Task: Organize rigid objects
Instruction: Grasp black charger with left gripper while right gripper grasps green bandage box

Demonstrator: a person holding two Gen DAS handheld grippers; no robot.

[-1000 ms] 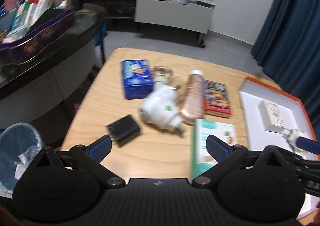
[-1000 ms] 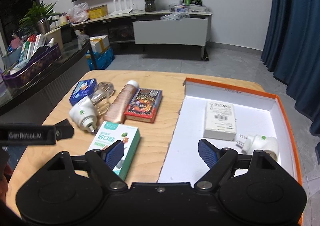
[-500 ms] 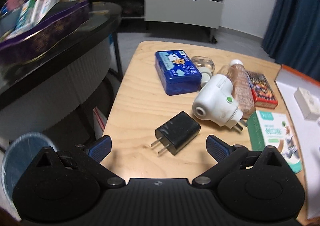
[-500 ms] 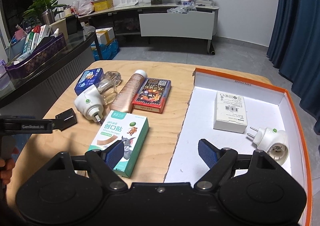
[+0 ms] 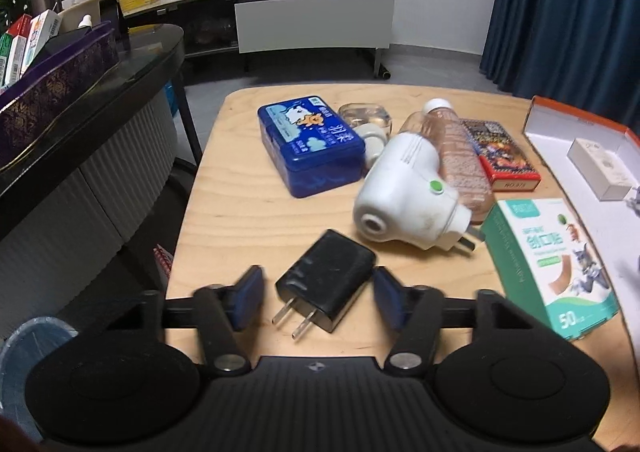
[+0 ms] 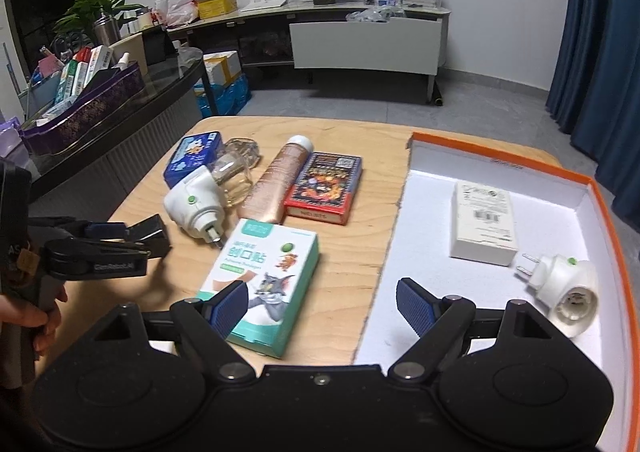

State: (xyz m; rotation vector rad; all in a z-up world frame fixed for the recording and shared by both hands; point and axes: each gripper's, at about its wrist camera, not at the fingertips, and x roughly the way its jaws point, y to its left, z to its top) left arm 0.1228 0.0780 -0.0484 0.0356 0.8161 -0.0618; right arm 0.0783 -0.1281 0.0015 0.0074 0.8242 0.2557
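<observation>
Left claw (image 5: 318, 294): had just been closing around the charger (image 5: 326, 286); pads looked just short of touching, though blurred.
Right claw (image 6: 320, 306): spread, empty, right of the charger, above the worktop (image 6: 352, 248).

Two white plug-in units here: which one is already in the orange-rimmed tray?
The white plug-in unit beside the white box, in the orange-rimmed tray. The other plug-in unit lies on the wooden table.

Wrist views, apparently overlapping tabletop (image 5: 248, 208)
</observation>
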